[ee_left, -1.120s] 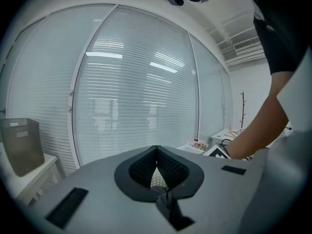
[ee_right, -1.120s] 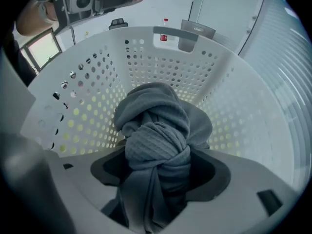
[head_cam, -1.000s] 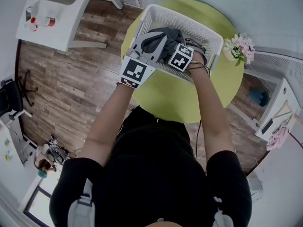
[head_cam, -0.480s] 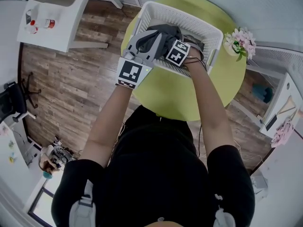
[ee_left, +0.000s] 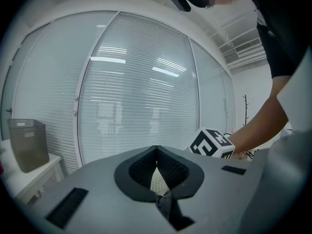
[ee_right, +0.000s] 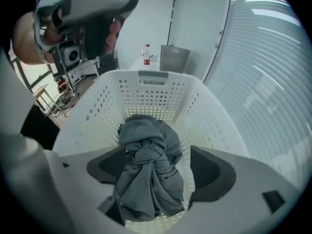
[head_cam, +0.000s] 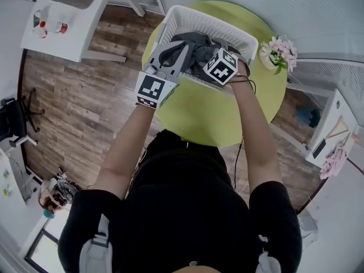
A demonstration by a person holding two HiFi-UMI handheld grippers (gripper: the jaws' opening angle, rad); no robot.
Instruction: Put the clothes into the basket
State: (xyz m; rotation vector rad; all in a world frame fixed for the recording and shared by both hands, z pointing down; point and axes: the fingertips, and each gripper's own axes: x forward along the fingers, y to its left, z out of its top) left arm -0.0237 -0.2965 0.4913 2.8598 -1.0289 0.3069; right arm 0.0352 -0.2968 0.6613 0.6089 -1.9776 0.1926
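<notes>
Wood-plank floor (head_cam: 74, 95), round green table (head_cam: 210, 118), white desk (head_cam: 74, 33).

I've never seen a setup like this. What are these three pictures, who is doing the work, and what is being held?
There is no robot here. A person holds a two-jaw gripper in each hand, and the marker cube on each is part of that gripper. The head view comes from a camera on the person's head, looking steeply down. Each gripper view comes from a camera riding on that gripper, looking along its jaws. On the round green table stand a white basket and some flowers. A grey cloth lies in the basket. The left gripper is shut on a pinch of the cloth. The right gripper has just been opening. Its jaws stand wide apart, with the cloth between them but not gripped.
</notes>
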